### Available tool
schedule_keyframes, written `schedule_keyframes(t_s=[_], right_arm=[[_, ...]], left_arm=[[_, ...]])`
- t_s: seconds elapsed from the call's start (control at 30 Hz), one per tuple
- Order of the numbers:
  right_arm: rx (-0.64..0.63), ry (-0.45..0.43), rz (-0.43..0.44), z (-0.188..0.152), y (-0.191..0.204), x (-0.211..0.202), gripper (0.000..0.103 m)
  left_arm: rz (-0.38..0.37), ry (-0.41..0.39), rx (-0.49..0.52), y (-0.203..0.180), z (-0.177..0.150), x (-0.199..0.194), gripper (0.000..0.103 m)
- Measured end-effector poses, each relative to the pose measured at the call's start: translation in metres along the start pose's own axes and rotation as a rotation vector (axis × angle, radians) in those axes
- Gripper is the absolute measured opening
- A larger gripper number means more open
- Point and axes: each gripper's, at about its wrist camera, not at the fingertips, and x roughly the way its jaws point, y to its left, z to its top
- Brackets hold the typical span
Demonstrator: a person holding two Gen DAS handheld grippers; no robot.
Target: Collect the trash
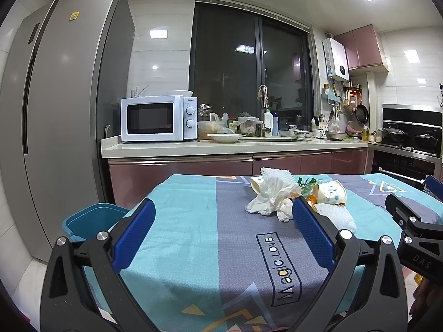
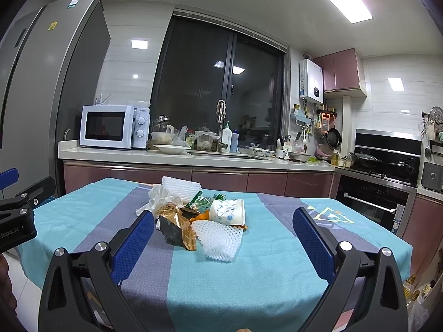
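A small heap of trash [image 2: 193, 218] lies near the middle of a table [image 2: 277, 262] covered in a teal and grey-blue striped cloth. In the heap are a crumpled white tissue [image 1: 270, 195], a tipped paper cup [image 2: 227, 211] with a dotted print, a white foam fruit net [image 2: 218, 238] at the near edge, a brown and gold wrapper [image 2: 177, 225], and green wrapper scraps [image 2: 198, 200]. A second foam net [image 2: 181, 186] lies at the far side.

The right tool [image 2: 223, 231] hangs above the near part of the table with its blue-padded fingers [image 2: 311, 242] spread wide, gripping nothing; the heap sits just beyond and between them, toward the left finger. The left tool [image 1: 223, 225] is likewise spread and empty, with the heap ahead of it, close to its right finger.

Only the left wrist view shows a teal bin [image 1: 91, 220] below the table's left edge, beside a tall grey fridge [image 1: 55, 110]. The right wrist view alone shows the wrapper and near foam net plainly. Each view catches the other tool at its edge.

Behind the table runs a counter [image 2: 193, 159] with a white microwave [image 2: 113, 126], a sink and dishes, below a dark window [image 2: 218, 88].
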Motion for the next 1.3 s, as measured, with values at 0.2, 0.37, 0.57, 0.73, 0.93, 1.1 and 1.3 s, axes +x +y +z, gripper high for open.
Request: schedule_keyframes(t_s=[0.2,0.37,0.57,0.73,0.93,1.1,1.3], right_arm=[[0.000,-0.001,-0.001,-0.002,0.001,0.001,0.096],[0.002,-0.005,-0.002,-0.003,0.001,0.000,0.096],[0.006,0.006,0.002,-0.004,0.001,0.003,0.096],[0.005,0.001,0.002,-0.005,0.002,0.002,0.096],[0.008,0.001,0.004,-0.006,0.000,0.001,0.096],[0.008,0.009,0.006,-0.007,0.001,0.003,0.096],[0.008,0.018,0.009,-0.008,0.000,0.001,0.096]], left_arm=[[-0.003,0.002,0.003,0.000,0.001,0.000,0.098],[-0.003,-0.001,0.005,-0.001,0.001,0.001,0.098],[-0.001,0.018,0.010,0.000,0.000,0.005,0.098],[0.019,0.072,0.004,0.002,-0.003,0.016,0.098],[0.030,0.088,0.001,0.003,-0.003,0.023,0.098],[0.029,0.101,0.006,0.001,-0.005,0.026,0.098],[0.042,0.160,0.005,0.001,-0.005,0.038,0.098]])
